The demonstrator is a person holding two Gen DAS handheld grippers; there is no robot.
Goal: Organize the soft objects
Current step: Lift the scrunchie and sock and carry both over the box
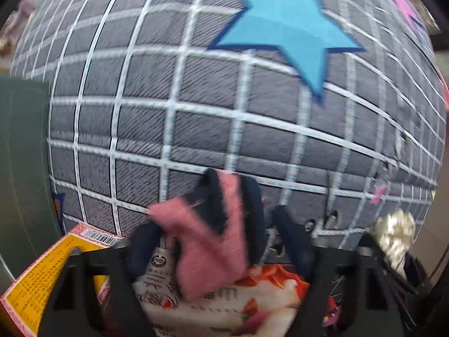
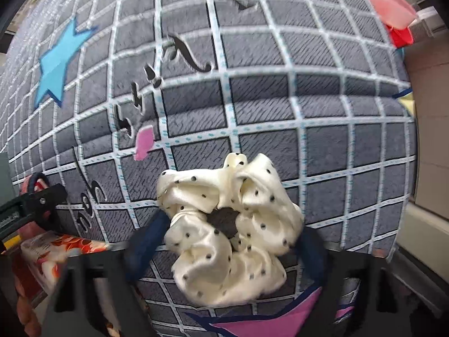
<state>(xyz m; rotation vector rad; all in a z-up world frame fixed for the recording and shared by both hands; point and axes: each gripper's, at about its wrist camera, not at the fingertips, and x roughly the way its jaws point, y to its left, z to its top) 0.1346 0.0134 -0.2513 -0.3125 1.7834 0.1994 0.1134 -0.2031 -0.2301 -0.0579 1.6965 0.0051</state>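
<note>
In the left wrist view my left gripper (image 1: 216,233) holds a fuzzy pink and navy soft item (image 1: 213,241) between its navy-padded fingers, above a floral packet (image 1: 252,295). In the right wrist view my right gripper (image 2: 227,241) is shut on a cream satin scrunchie with black dots (image 2: 230,233), held just over the grey grid-patterned bedsheet (image 2: 280,98). The left gripper also shows at the left edge of the right wrist view (image 2: 36,199), with the pink item behind it. The scrunchie shows at the right edge of the left wrist view (image 1: 395,233).
The grey sheet (image 1: 196,98) carries a blue star (image 1: 289,31), pink shapes and black lettering. A yellow and red box (image 1: 36,289) and a green panel (image 1: 22,154) lie at the left. Red and pink plastic items (image 2: 393,14) sit at the far right.
</note>
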